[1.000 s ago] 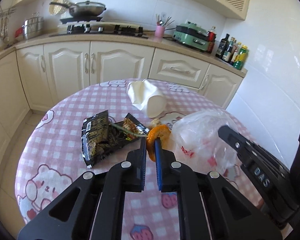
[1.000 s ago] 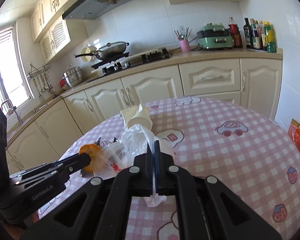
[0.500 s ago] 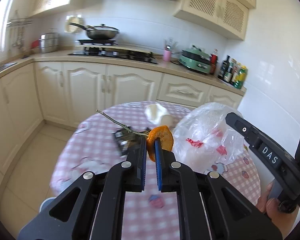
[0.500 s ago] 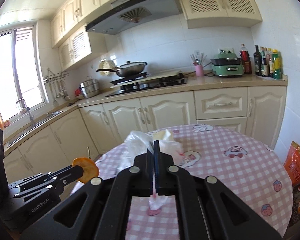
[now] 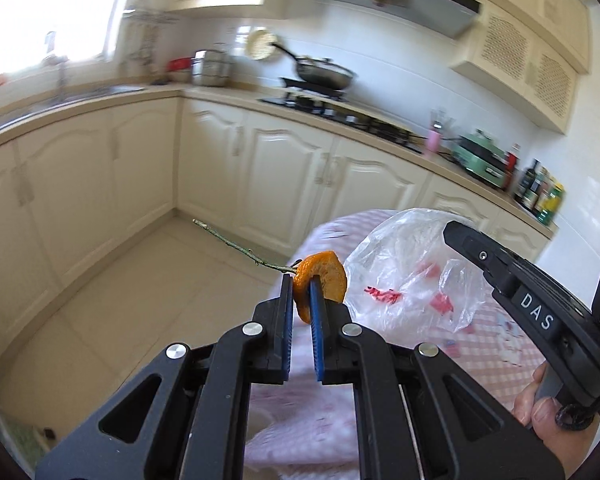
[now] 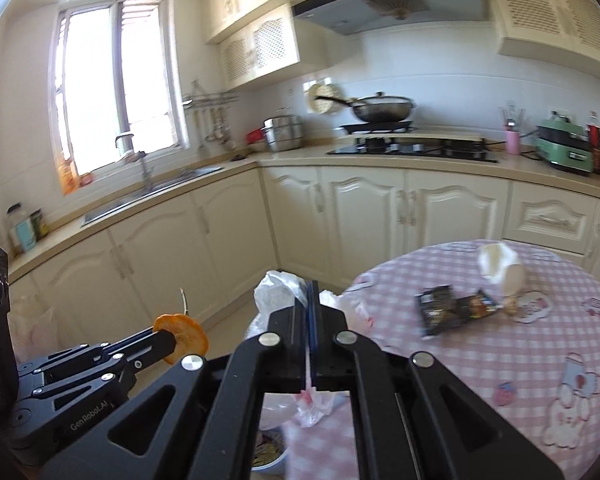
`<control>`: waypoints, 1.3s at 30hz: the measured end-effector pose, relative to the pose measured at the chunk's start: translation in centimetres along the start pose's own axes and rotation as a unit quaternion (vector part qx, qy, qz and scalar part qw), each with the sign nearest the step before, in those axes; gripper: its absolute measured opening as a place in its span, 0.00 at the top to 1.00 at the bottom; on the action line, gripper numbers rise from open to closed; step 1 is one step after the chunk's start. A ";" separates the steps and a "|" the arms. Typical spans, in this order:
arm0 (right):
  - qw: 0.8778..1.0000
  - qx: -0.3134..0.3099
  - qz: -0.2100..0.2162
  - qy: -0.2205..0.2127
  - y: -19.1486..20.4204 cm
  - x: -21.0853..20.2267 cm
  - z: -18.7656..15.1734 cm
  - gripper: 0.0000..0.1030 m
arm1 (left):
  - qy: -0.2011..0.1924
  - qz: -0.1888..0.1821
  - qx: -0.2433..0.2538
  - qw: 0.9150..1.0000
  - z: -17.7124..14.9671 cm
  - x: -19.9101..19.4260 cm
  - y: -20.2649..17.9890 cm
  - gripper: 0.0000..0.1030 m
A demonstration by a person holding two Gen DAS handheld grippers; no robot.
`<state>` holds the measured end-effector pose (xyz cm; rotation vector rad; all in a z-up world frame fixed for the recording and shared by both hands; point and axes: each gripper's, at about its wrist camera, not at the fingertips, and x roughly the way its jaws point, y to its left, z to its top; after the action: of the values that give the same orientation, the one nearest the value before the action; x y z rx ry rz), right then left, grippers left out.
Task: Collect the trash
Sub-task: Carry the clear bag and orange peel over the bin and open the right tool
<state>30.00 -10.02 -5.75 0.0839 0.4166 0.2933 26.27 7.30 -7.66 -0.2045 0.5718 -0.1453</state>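
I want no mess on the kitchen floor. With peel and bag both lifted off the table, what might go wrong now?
1. The left claw pinches the orange peel only by its lower edge, out past the table over the floor; it may slip out.
2. The right claw grips just a thin fold of the plastic bag, which could tear or slide free.
3. The twig on the peel sticks out sideways and might snag the bag.

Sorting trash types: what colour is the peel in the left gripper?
Orange curled fruit peel with a thin green stem, clearest in the left wrist view.
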 end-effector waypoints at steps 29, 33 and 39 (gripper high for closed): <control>0.975 -0.080 0.101 0.181 14.8 21.3 -9.4 0.77 | 0.095 0.117 -0.118 0.981 -5.5 7.7 17.0 0.93; 0.975 -0.079 0.099 0.184 14.5 21.8 -9.7 0.70 | 0.101 0.114 -0.119 0.981 -5.7 8.5 17.2 0.93; 0.977 -0.077 0.085 0.177 13.4 21.2 -9.7 0.69 | 0.111 0.107 -0.116 0.981 -5.6 9.7 17.2 0.93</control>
<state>41.05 9.25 -20.92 -0.0870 0.7407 0.5120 32.62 21.22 -21.32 -0.3542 0.8290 0.1100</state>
